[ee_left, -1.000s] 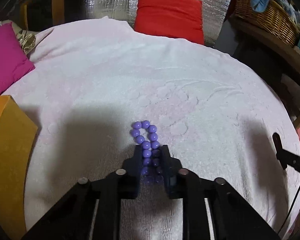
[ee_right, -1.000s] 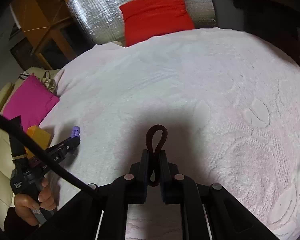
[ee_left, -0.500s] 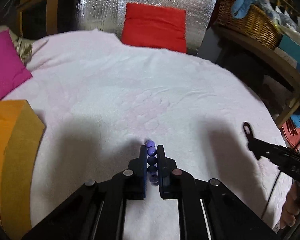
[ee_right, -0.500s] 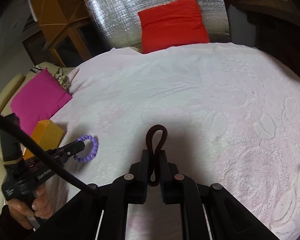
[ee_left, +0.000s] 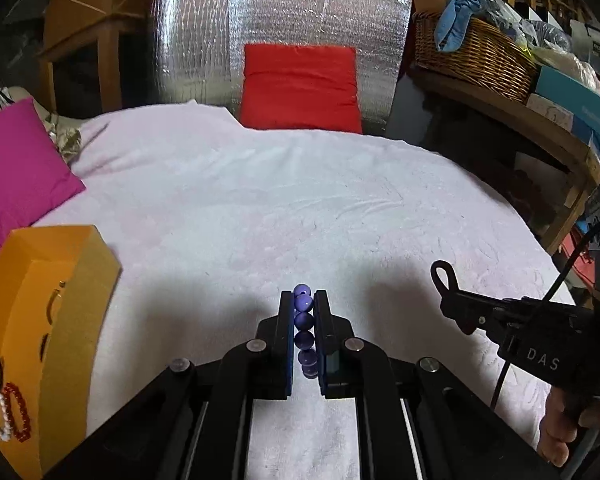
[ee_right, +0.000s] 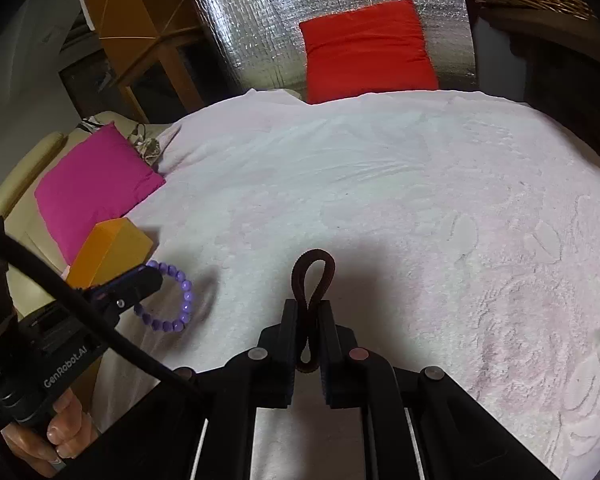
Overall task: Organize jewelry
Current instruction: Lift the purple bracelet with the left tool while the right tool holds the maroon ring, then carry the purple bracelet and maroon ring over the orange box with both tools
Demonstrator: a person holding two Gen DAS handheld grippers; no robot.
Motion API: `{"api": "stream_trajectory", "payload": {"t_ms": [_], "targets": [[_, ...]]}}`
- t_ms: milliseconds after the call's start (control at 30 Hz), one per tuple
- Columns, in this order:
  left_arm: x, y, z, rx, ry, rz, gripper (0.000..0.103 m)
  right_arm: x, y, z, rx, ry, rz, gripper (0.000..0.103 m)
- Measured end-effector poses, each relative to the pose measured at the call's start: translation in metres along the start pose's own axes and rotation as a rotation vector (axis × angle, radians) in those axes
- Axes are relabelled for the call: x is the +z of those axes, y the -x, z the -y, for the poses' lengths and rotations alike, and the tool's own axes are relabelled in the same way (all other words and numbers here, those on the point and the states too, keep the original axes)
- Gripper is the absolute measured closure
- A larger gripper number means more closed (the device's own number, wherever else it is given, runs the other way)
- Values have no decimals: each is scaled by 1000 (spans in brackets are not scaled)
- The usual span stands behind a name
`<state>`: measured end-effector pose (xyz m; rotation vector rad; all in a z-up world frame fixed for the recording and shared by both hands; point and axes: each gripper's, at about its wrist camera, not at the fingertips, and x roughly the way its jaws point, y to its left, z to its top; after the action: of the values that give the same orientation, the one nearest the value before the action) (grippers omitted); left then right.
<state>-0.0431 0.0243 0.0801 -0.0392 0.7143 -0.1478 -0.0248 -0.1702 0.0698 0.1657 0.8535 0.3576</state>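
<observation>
My left gripper (ee_left: 303,298) is shut on a purple bead bracelet (ee_left: 303,322) and holds it above the white bedspread (ee_left: 260,200); from the right wrist view the bracelet (ee_right: 174,300) hangs as a ring from that gripper (ee_right: 150,278). My right gripper (ee_right: 309,306) is shut on a dark brown loop bracelet (ee_right: 314,270), seen in the left wrist view as a small loop (ee_left: 442,272) at its tip. An orange jewelry box (ee_left: 48,320) stands at the left, with a red bead and a white pearl bracelet (ee_left: 10,412) on it.
A magenta cushion (ee_left: 16,176) lies left of the box. A red cushion (ee_left: 300,88) leans on a silver foil panel (ee_left: 280,20) at the back. A wicker basket (ee_left: 472,52) sits on a wooden shelf at the right.
My left gripper closed on the purple bracelet and lifted it off the bedspread, tilting upward. My right gripper kept its hold on the brown loop and rose slightly.
</observation>
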Motion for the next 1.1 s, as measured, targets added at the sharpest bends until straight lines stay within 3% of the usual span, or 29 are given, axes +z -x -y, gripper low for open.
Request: {"api": "stream_trajectory", "payload": {"t_ms": [1100], "targets": [[15,31,-30,92,55,91,93,2,-29,-60,87,65,-18,92]]}}
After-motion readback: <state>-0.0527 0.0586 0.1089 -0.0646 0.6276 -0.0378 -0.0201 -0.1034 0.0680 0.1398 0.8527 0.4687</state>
